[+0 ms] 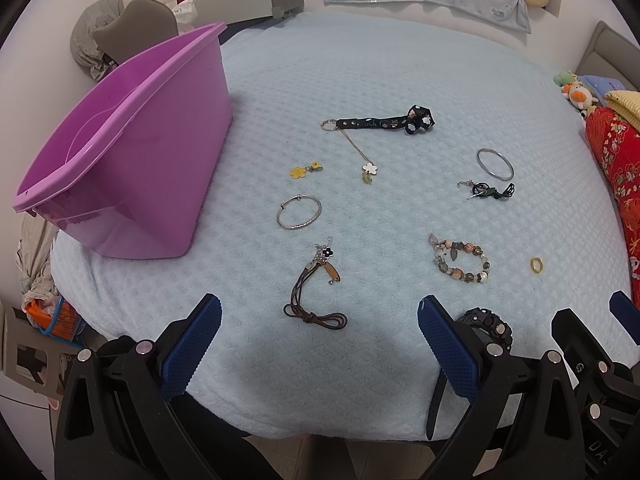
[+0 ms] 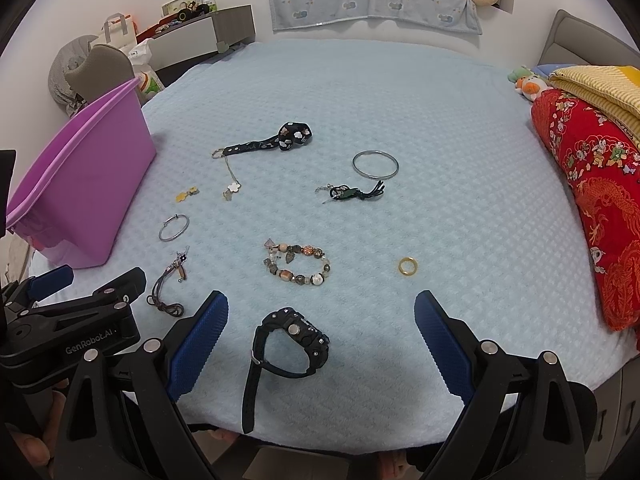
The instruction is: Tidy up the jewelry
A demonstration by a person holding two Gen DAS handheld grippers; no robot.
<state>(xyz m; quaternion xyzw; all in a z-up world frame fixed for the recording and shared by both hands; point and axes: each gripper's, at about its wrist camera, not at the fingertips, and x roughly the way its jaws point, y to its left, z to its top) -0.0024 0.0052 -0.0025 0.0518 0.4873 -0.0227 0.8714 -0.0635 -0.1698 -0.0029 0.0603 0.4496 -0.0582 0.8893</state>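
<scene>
Jewelry lies spread on a light blue blanket [image 1: 360, 80]. A purple bin [image 1: 132, 160] stands at the left, empty inside as far as I see. My left gripper [image 1: 320, 312] is open, just short of a brown cord necklace [image 1: 316, 312]. Beyond lie a silver bangle [image 1: 299, 211], a beaded bracelet [image 1: 460, 260], a gold ring [image 1: 537, 265] and a black strap keychain [image 1: 380, 122]. My right gripper [image 2: 320, 312] is open, with a black watch [image 2: 292, 340] lying between its fingers. The beaded bracelet [image 2: 298, 266] and gold ring [image 2: 408, 266] lie beyond it.
A second silver bangle [image 2: 375, 164], a dark green charm [image 2: 352, 193] and yellow flower earrings [image 1: 306, 169] also lie on the blanket. Red patterned bedding [image 2: 592, 208] is piled at the right edge. The left gripper [image 2: 80, 300] shows at the right view's left.
</scene>
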